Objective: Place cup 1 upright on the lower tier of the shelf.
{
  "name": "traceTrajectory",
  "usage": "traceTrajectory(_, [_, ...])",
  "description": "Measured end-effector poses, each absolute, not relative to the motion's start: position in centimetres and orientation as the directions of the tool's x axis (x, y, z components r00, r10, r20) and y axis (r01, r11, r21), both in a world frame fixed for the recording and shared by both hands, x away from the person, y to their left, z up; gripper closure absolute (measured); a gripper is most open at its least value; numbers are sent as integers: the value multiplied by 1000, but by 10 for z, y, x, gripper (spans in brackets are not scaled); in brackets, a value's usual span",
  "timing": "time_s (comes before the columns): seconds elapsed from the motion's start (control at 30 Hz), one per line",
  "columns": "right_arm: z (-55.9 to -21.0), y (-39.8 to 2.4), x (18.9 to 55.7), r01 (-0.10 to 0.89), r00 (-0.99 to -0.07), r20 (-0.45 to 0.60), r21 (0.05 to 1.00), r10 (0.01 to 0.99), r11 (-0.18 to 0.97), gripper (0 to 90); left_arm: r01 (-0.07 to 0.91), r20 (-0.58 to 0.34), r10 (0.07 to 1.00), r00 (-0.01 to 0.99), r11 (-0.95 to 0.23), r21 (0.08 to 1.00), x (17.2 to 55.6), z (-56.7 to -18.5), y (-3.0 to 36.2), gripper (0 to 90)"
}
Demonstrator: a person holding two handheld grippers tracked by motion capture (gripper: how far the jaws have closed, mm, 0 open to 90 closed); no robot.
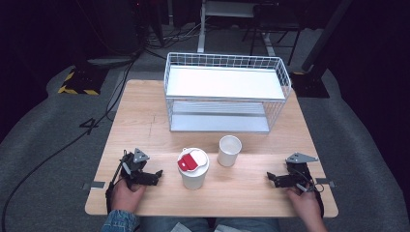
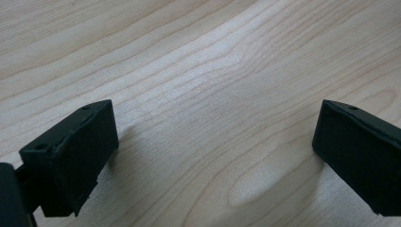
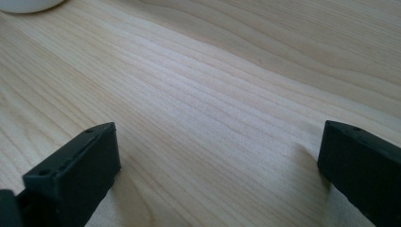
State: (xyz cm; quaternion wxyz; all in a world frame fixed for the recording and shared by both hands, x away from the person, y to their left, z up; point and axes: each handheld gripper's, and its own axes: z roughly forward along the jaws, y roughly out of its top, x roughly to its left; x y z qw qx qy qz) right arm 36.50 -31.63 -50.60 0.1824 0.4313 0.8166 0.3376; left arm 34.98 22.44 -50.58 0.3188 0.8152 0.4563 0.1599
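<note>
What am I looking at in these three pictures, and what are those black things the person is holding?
A person sits at a wooden table with a hand-held grasping tool in each hand: the left gripper and the right gripper. Each ends in two black fingers that can pinch things.

The wide picture comes from a camera above the table. The other two come from small cameras riding on each tool, looking along its own fingers at the wood.

On the table stand a paper cup with a white lid bearing something red, an open white cup, and behind them a white wire basket. Both tools rest open on the table and hold nothing.
</note>
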Motion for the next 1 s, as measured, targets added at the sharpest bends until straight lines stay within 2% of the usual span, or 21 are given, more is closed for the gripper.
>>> traceTrajectory(0.17, [-506,-317,371,565,-592,-6,710,806,421,1,640,-24,847,532,-383,667,350,-506,225,11])
traceTrajectory(1.0, [-506,-319,373,566,-597,-1,708,802,422,2,648,-25,862,507,-362,670,352,-506,224,28])
